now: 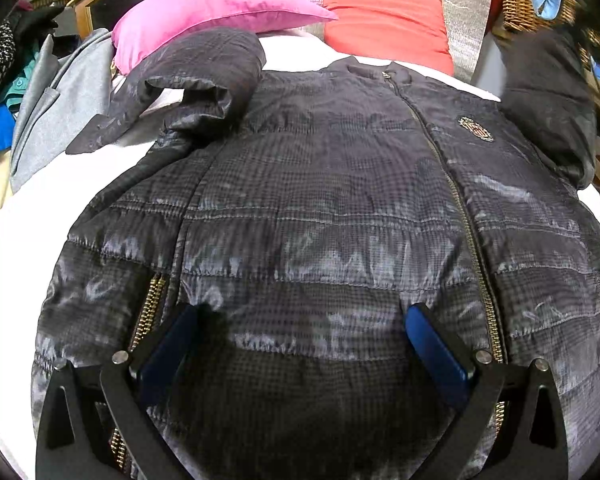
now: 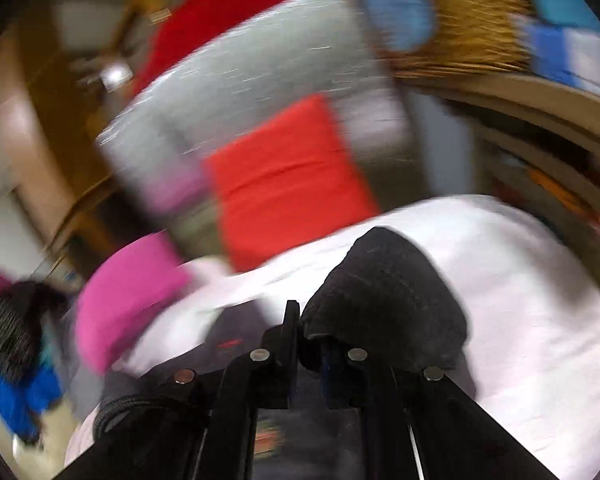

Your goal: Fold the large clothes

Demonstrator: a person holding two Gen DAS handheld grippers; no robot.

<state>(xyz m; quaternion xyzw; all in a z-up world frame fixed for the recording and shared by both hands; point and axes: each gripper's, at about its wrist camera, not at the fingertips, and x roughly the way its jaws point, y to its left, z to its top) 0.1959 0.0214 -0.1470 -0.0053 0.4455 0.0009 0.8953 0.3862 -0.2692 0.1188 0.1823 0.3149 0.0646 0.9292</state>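
A dark quilted jacket (image 1: 320,200) lies front up and zipped on a white bed sheet (image 1: 28,240). Its left sleeve (image 1: 204,76) is bent back near the shoulder. My left gripper (image 1: 303,314) hangs open just over the jacket's lower front, its blue pads (image 1: 432,344) spread wide with nothing pinched between them. In the left wrist view the jacket's right sleeve (image 1: 548,96) stands lifted and blurred at the right. My right gripper (image 2: 306,336) is shut on that sleeve's cuff end (image 2: 384,300), which bunches over the fingers above the sheet (image 2: 520,300).
A pink pillow (image 1: 204,16) and a red pillow (image 1: 384,24) lie at the head of the bed. A grey garment (image 1: 60,92) and a pile of clothes (image 1: 0,60) sit along the left edge. A wicker basket (image 1: 520,0) stands at the far right.
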